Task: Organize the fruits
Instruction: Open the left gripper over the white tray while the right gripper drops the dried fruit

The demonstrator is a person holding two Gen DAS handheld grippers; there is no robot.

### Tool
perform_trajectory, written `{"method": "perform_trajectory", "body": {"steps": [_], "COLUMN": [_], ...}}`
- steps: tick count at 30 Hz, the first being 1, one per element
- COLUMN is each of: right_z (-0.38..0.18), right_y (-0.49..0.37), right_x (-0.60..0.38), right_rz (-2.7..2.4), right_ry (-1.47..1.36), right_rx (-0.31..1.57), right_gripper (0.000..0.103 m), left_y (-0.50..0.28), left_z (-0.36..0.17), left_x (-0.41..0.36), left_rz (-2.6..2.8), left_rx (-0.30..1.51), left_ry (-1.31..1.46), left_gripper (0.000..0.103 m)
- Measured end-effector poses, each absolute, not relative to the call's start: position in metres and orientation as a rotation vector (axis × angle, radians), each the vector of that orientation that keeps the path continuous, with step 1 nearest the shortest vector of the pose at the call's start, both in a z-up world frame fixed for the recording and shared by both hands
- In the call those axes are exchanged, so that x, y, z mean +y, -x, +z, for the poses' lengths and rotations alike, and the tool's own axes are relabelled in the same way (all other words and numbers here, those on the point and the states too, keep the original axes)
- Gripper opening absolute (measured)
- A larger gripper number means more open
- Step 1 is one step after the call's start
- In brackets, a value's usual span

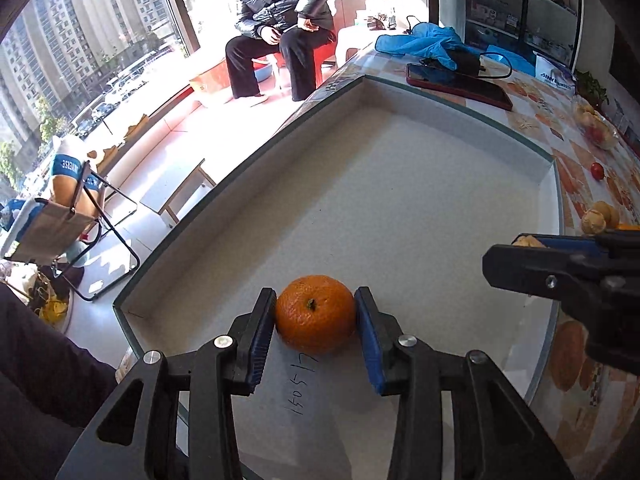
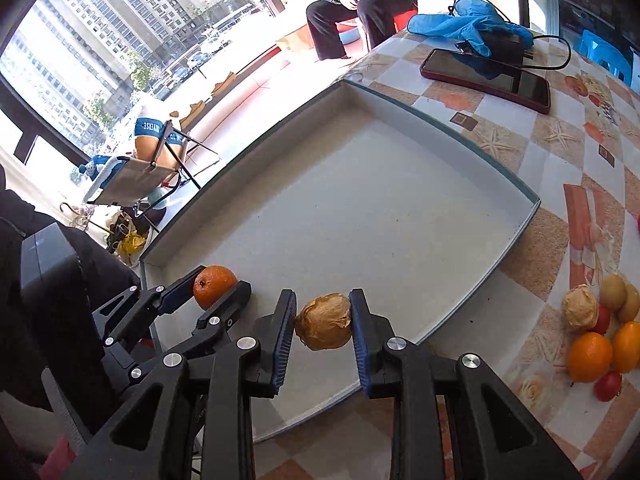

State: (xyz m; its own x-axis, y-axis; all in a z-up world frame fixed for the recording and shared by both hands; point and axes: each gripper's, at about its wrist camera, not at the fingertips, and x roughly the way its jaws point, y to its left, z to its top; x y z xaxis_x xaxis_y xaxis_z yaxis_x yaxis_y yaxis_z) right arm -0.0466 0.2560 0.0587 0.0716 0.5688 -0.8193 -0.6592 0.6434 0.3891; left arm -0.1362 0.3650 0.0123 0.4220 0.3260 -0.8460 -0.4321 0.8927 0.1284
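My left gripper (image 1: 315,312) is shut on an orange mandarin (image 1: 315,314) and holds it low over the near left part of a shallow white tray (image 1: 400,184). My right gripper (image 2: 323,320) is shut on a wrinkled tan fruit (image 2: 324,322) above the tray's near edge (image 2: 480,292). The left gripper with the mandarin (image 2: 214,286) shows at the left of the right wrist view. The right gripper (image 1: 560,268) shows at the right edge of the left wrist view. A pile of loose fruits (image 2: 600,332), orange, yellow, red and tan, lies on the tablecloth right of the tray.
A phone in a red case (image 2: 486,80), a blue cloth (image 2: 472,28) and a black cable lie on the table beyond the tray. A bag of fruit (image 1: 596,128) sits far right. A person (image 1: 280,20) sits past the table. A folding chair (image 1: 60,220) stands on the floor left.
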Motion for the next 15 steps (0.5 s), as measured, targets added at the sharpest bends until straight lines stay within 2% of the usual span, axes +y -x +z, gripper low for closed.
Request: {"method": "perform_trajectory", "body": {"steps": [1,2,3,4,10,15], "right_z": [0.055,0.054,0.057,0.063,0.107,0.094], "right_y": [0.047,0.047,0.048,0.05,0.057,0.032], "right_x": [0.257,0.256,0.252,0.248,0.187,0.097], "right_rz": [0.909,0.894,0.9,0.917,0.839,0.592], "right_ry": [0.112,0.131,0.129,0.109,0.118,0.088], "right_rx": [1.188,1.183,1.162,1.137,0.976,1.004], "right_gripper": [0.04,0.061,0.083,0.098,0.099,0.099], "left_y": [0.139,0.14,0.142,0.144,0.15,0.136], "left_z": [0.013,0.012,0.012,0.012,0.052,0.082], "left_x": [0.365,0.365,0.364,0.363,0.337,0.271], "left_rz": [0.476,0.462,0.442,0.426,0.378,0.183], "left_rx": [1.017,1.016,1.013,1.009,0.895,0.846], "left_ry": [0.112,0.12,0.131,0.135,0.08,0.016], "left_gripper": [0.061,0.077,0.078,0.078,0.078,0.078]}}
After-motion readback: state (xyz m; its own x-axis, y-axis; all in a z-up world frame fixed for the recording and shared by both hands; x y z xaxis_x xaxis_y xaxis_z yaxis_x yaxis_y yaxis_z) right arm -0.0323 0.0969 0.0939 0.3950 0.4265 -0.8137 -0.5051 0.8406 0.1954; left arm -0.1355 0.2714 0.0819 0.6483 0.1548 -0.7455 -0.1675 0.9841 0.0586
